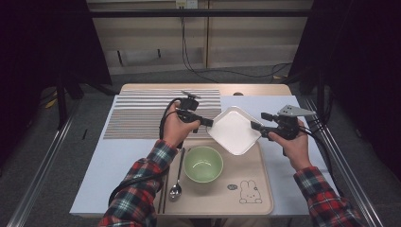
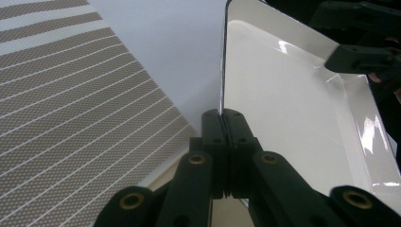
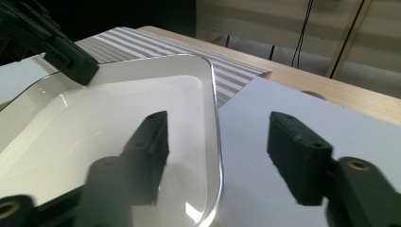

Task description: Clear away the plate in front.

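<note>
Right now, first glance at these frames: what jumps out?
The white square plate, held in the air above the beige tray, between both grippers. The left gripper is shut on its left rim; the right gripper straddles the opposite rim, jaws apart and not pressing. Below on the tray sit a green bowl and a spoon, with a striped mat at the table's far left.

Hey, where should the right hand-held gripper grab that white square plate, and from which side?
Probably the thin raised rim of the plate at the corner nearest the right hand-held gripper, opposite the corner the left hand-held gripper pinches. Come in edge-on, one jaw over the inside and one outside: the right gripper view shows the rim already running between its open jaws.
</note>
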`<act>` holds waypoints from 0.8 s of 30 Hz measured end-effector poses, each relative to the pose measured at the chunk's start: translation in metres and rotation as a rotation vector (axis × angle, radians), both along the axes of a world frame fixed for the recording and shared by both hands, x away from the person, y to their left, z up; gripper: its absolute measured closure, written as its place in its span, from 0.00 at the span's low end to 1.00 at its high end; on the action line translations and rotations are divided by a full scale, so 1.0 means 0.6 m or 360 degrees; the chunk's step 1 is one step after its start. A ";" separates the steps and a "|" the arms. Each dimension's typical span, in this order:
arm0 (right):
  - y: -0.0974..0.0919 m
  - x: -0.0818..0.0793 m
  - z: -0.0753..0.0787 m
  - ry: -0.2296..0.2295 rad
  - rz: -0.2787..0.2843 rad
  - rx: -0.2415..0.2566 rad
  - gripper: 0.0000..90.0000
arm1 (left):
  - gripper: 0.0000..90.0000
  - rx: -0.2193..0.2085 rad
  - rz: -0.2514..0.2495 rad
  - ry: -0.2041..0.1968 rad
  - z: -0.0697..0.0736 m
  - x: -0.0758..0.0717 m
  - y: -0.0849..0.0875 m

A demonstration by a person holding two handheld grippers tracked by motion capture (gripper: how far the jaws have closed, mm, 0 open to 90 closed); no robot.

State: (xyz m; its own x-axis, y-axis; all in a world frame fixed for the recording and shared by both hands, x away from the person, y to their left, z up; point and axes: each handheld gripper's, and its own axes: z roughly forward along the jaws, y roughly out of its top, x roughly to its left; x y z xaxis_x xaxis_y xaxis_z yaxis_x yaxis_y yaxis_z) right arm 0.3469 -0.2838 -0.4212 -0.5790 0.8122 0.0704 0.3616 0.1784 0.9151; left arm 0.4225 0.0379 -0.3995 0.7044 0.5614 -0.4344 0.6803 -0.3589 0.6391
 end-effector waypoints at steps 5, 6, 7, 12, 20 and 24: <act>0.002 0.002 0.001 0.0122 -0.0028 0.0035 0.83 | 0.99 0.0007 -0.0030 -0.0003 0.001 -0.005 -0.011; 0.002 0.002 0.001 0.0143 -0.0005 0.0056 0.89 | 0.99 0.0010 -0.0044 -0.0018 0.000 -0.005 -0.013; 0.002 0.001 0.001 0.0168 -0.0014 0.0063 0.94 | 0.99 0.0016 -0.0046 -0.0029 0.000 -0.007 -0.015; -0.005 -0.008 0.006 0.0281 -0.0108 0.0203 1.00 | 0.97 0.0052 -0.0057 -0.0043 -0.004 -0.008 -0.021; -0.011 -0.037 0.013 0.0301 -0.0301 0.0286 1.00 | 0.74 -0.0084 0.0052 -0.0136 0.001 -0.002 0.002; -0.013 -0.059 0.006 0.0323 -0.0432 0.0357 1.00 | 0.61 -0.0071 0.0140 -0.0175 0.004 -0.003 0.025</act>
State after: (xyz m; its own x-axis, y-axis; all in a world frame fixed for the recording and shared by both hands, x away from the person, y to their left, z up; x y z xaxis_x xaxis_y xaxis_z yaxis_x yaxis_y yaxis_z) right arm 0.3113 -0.2917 -0.4175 -0.3018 0.8852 0.3541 0.5456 -0.1442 0.8255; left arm 0.4207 0.0527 -0.3969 0.6980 0.6050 -0.3832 0.6328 -0.2706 0.7255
